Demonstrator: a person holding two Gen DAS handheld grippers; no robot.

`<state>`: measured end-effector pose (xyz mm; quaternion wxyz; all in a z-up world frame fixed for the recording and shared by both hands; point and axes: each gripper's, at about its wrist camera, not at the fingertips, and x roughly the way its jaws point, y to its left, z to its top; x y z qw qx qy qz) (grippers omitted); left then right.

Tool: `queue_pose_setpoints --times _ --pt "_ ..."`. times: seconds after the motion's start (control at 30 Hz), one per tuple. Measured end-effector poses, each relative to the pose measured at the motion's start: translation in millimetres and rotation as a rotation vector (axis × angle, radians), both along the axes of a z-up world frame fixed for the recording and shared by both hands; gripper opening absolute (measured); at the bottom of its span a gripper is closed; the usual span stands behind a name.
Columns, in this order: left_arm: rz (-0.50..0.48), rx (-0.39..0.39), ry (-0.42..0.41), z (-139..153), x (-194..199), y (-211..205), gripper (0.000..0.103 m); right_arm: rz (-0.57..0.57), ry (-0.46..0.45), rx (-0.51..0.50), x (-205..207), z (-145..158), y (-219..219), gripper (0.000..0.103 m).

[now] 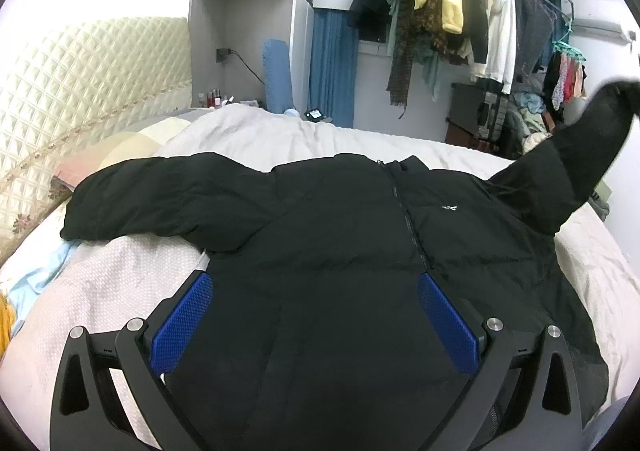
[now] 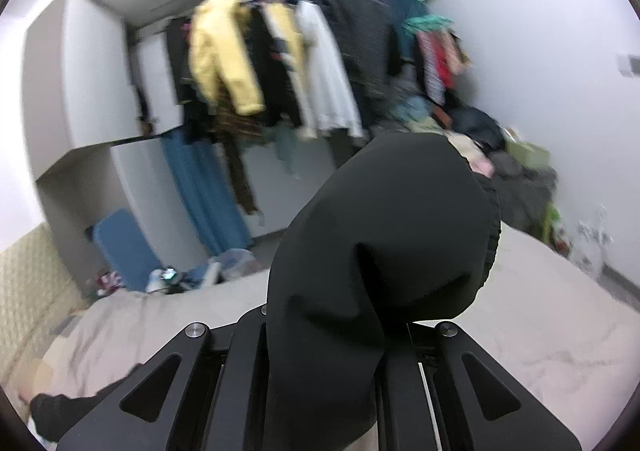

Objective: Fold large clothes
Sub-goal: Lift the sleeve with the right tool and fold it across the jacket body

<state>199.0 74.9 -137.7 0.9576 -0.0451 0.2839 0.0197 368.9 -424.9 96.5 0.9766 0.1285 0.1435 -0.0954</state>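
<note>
A black puffer jacket (image 1: pixel 340 235) lies front up on the bed, zipper closed, its left sleeve (image 1: pixel 160 199) spread flat toward the headboard. Its right sleeve (image 1: pixel 580 147) is lifted off the bed at the right. My left gripper (image 1: pixel 316 311) is open, its blue pads (image 1: pixel 184 319) wide apart above the jacket's lower body. In the right wrist view my right gripper (image 2: pixel 332 351) is shut on the black sleeve (image 2: pixel 384 243), which drapes over the fingers and hides them. The sleeve's ribbed cuff (image 2: pixel 492 235) hangs to the right.
The bed has a pale quilt (image 1: pixel 280 139) and a padded cream headboard (image 1: pixel 80 91). A rail of hanging clothes (image 1: pixel 460 19) runs along the far wall, with a pile of clothes (image 1: pixel 528 119) below. A bedside shelf (image 1: pixel 218 99) holds small bottles. A light blue cloth (image 1: pixel 36 275) lies at the left.
</note>
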Motion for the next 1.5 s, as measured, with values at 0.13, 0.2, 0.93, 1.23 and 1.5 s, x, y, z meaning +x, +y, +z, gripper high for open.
queue_pose_setpoints --times 0.13,0.2,0.93,1.23,1.5 --pt "0.011 -0.015 -0.006 -0.9 -2.5 14.2 0.103 0.092 -0.029 -0.070 12.8 31.4 73.8 0.008" --pt "0.013 -0.028 -0.005 -1.5 -3.9 22.7 0.103 0.150 -0.039 -0.108 20.6 42.5 116.8 0.008" --pt "0.020 -0.071 0.041 -17.4 -0.1 54.0 0.103 0.683 0.153 -0.340 78.4 -109.5 462.9 0.013" --pt "0.042 -0.116 0.066 -24.0 7.4 66.8 0.103 0.836 0.333 -0.355 87.8 -227.7 510.5 0.014" --pt "0.060 -0.105 0.068 -25.8 7.1 72.2 0.103 0.901 0.450 -0.371 80.9 -320.9 527.2 0.019"
